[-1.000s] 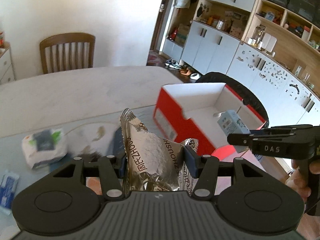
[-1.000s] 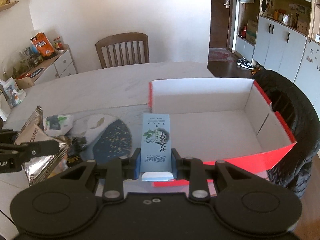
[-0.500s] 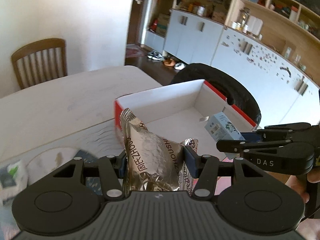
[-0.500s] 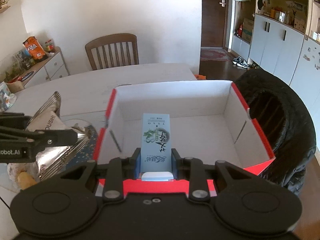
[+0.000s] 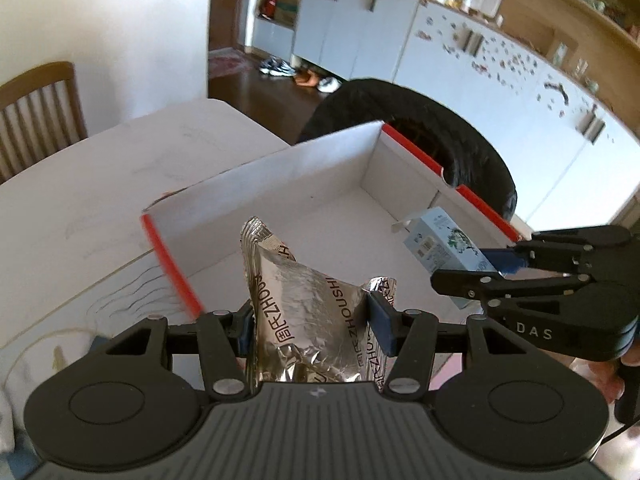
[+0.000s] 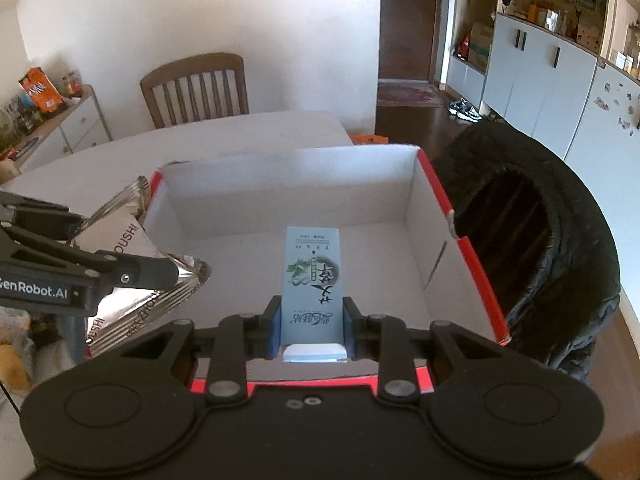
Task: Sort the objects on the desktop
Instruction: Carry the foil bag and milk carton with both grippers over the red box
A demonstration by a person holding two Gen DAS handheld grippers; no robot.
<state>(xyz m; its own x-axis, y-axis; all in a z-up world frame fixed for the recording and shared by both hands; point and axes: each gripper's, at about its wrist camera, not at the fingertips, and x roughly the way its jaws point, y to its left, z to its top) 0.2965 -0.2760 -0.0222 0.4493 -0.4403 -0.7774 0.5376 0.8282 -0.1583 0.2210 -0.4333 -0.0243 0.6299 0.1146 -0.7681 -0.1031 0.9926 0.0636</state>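
My left gripper [image 5: 310,322] is shut on a crinkled silver foil snack bag [image 5: 308,304], held over the near left corner of an open red box with a white inside [image 5: 304,184]. In the right wrist view the same foil bag [image 6: 136,276] hangs at the box's left wall [image 6: 156,200]. My right gripper [image 6: 312,328] is shut on a slim light-blue carton [image 6: 314,280], held upright above the box's near part. The left wrist view shows that carton [image 5: 440,244] and the right gripper [image 5: 492,270] at the box's right side.
The box sits on a pale table [image 5: 100,184]. A black padded chair [image 6: 532,248] stands right against the box. A wooden chair [image 6: 196,88] is at the table's far side. More packets lie on the table at the left [image 6: 16,344].
Both grippers have carried their loads to the right and forward: from beside the box to above its inside. The grips have not changed.
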